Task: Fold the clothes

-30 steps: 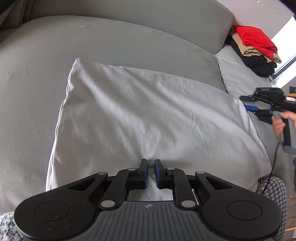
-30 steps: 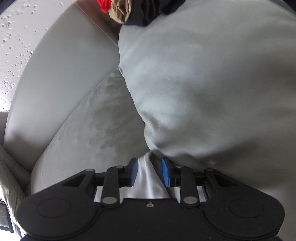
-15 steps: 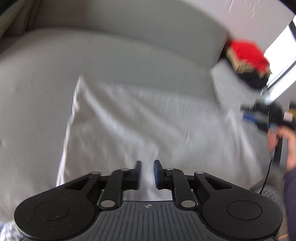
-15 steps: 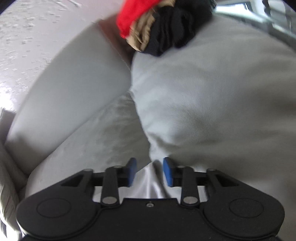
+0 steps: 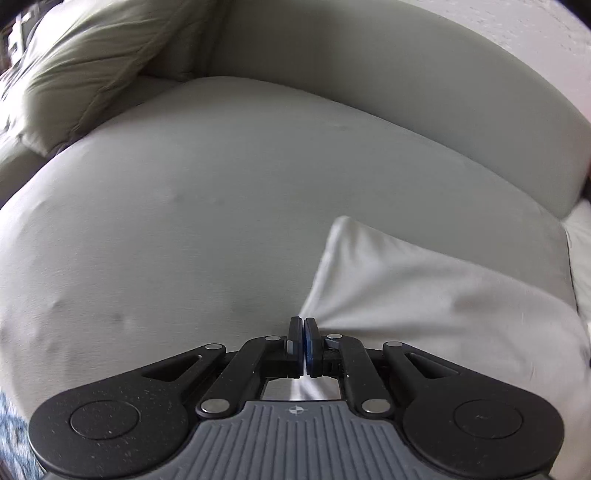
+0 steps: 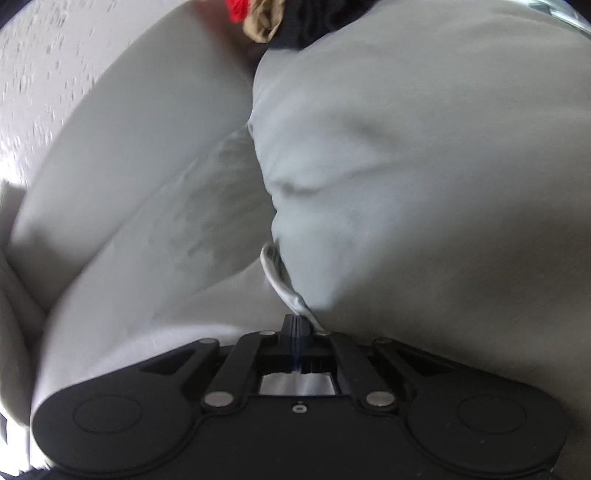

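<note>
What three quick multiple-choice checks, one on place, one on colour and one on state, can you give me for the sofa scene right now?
1. In the left wrist view, where does the pale grey folded cloth garment lie?
A. On the grey sofa seat cushion
B. On the olive pillow
C. On the floor

2. What colour is the top item of the stacked clothes pile in the right wrist view?
A. Blue
B. Red
C. Yellow

3. How does the left tool stand?
A. Wide open above the cloth
B. Shut on the garment's edge
C. Shut on a cable

Answers: 1 A, the garment rests flat on the seat; 2 B, red fabric shows at the pile's top; 3 B, its pads meet with cloth pinched between them.
</note>
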